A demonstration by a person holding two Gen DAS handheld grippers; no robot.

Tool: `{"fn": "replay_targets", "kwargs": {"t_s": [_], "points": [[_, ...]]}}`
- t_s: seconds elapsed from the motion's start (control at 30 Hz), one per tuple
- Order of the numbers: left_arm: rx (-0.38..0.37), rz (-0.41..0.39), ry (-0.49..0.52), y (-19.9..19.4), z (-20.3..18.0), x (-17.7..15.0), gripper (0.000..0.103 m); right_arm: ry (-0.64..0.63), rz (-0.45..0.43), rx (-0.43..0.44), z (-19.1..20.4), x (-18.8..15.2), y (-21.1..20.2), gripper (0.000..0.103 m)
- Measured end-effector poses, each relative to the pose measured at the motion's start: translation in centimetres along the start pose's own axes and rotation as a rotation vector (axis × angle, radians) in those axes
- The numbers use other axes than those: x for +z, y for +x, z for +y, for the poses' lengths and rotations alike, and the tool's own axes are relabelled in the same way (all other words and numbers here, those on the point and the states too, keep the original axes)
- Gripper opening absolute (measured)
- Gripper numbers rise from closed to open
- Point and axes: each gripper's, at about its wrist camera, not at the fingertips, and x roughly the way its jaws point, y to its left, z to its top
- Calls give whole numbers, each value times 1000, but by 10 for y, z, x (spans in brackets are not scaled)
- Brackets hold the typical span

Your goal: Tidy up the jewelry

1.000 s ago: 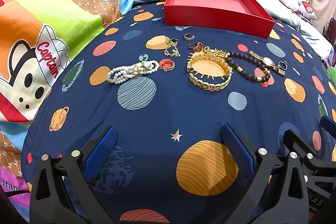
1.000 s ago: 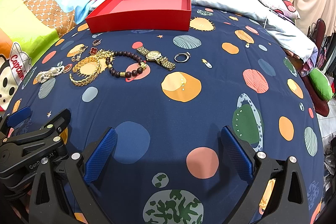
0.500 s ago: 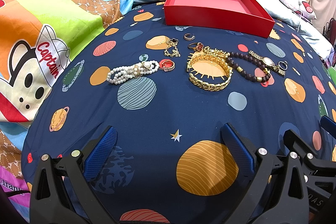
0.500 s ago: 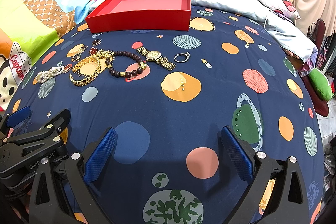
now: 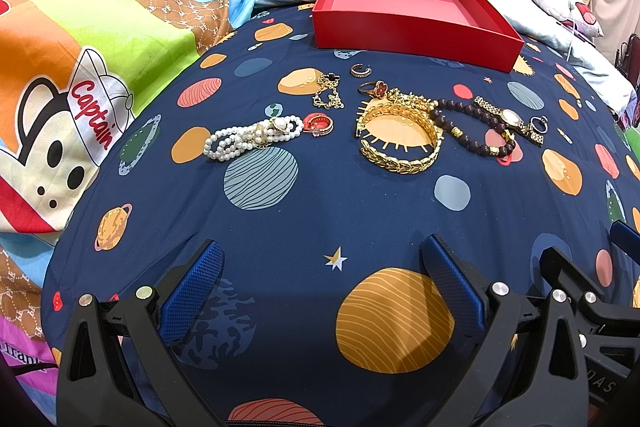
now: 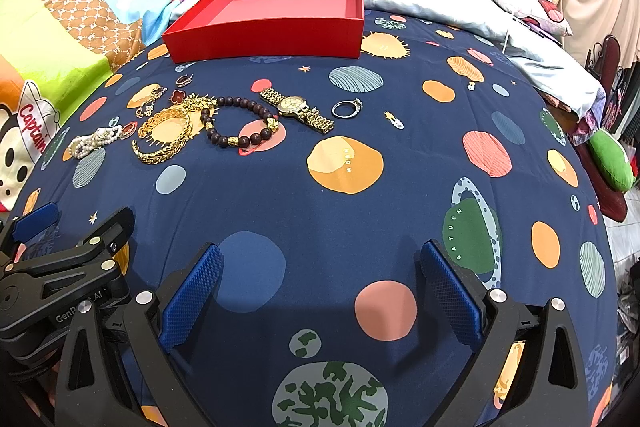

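Jewelry lies loose in a row on the blue bedspread (image 5: 320,211), pearl bracelet (image 5: 252,138) to watch (image 6: 296,109), just before the empty red box (image 5: 408,35), its likely home. Left tongs (image 5: 324,279) and right tongs (image 6: 320,279) hover near, jaws wide, holding nothing.

"Captain" on the monkey blanket (image 5: 94,125); "SATURN" on the bedspread (image 6: 458,233).

In the left wrist view the right claw (image 5: 624,267) is cut off by the right edge, so its jaws cannot be judged there. The small ring (image 5: 538,123) beyond the gold watch (image 5: 508,117) is too small to read (a stone setting is only clear from the right wrist camera). In the right wrist view, the left claw (image 6: 60,239) shows only partly at the left edge.
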Motion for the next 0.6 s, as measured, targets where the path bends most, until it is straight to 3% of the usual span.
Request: {"fn": "replay_targets", "kwargs": {"t_s": [0.6], "points": [[-20, 6, -14, 0, 4, 1, 98, -15, -9, 1, 2, 1, -3, 98]]}}
